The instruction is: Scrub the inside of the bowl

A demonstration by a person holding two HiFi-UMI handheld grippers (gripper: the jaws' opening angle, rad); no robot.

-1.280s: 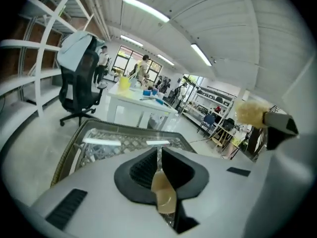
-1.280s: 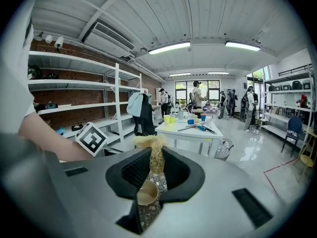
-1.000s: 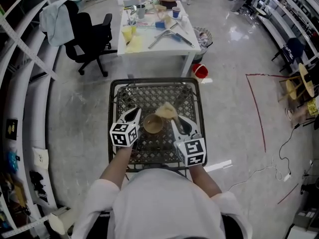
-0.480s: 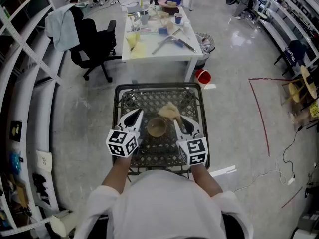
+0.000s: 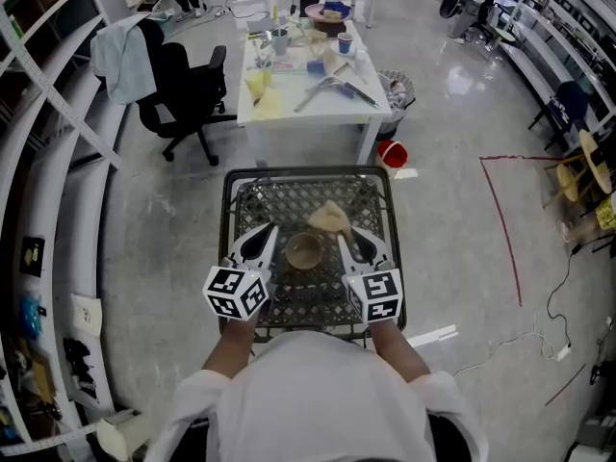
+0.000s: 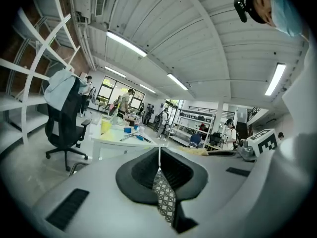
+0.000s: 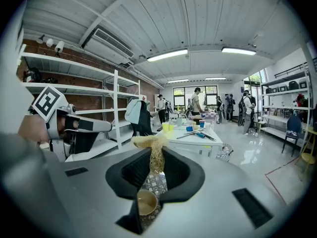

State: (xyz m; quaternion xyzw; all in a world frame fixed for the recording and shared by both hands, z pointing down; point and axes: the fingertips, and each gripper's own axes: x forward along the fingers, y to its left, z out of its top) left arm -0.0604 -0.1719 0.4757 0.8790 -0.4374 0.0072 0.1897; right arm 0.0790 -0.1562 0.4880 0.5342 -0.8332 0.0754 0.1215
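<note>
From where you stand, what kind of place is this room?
Probably an open lab or workshop: a cluttered white table, an office chair, storage racks along the walls and red tape lines on the floor.

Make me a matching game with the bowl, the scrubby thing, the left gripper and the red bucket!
Things:
1. bowl
2. scrubber
3. left gripper
4. red bucket

Places or states:
A. on the floor by the white table
B. pinched in the right gripper
C. shut, holding nothing
D. standing on the mesh table

Pairs: 1-D, 2-B, 3-C, 4-A
</note>
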